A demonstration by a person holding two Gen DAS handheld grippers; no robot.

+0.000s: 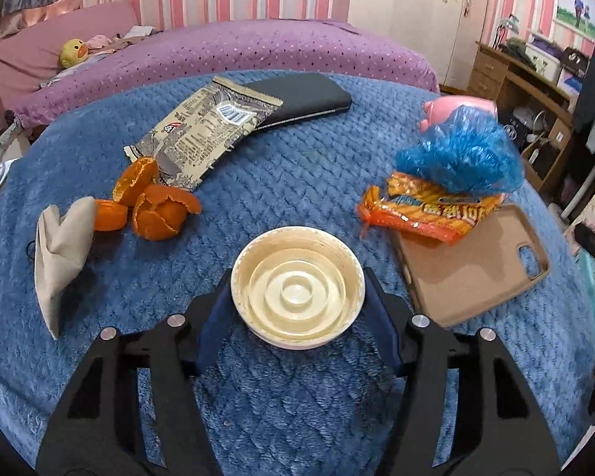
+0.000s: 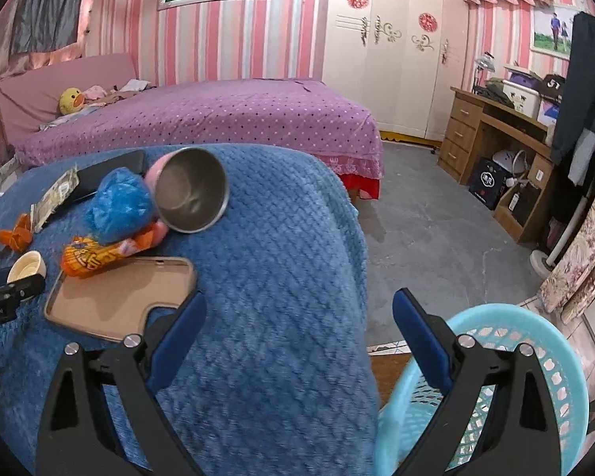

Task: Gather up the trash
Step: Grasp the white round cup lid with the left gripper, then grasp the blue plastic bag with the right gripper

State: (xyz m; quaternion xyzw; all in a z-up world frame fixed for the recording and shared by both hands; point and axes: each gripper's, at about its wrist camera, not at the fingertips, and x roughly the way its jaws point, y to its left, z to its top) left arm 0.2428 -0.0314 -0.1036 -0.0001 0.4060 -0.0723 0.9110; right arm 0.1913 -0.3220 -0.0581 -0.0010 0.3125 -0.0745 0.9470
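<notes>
While the right tool (image 2: 297, 333) gapes wide, the left tool (image 1: 297, 297) grips a cream lid (image 1: 297, 290) — hollow upward.

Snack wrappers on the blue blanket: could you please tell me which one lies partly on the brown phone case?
The orange snack wrapper; its end overlaps the brown phone case. The beige printed wrapper rests against the black phone instead.

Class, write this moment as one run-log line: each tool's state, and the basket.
left tool: shut on cream lid | right tool: open, holds nothing | blue basket: beside right tool | orange peel: on blanket
</notes>
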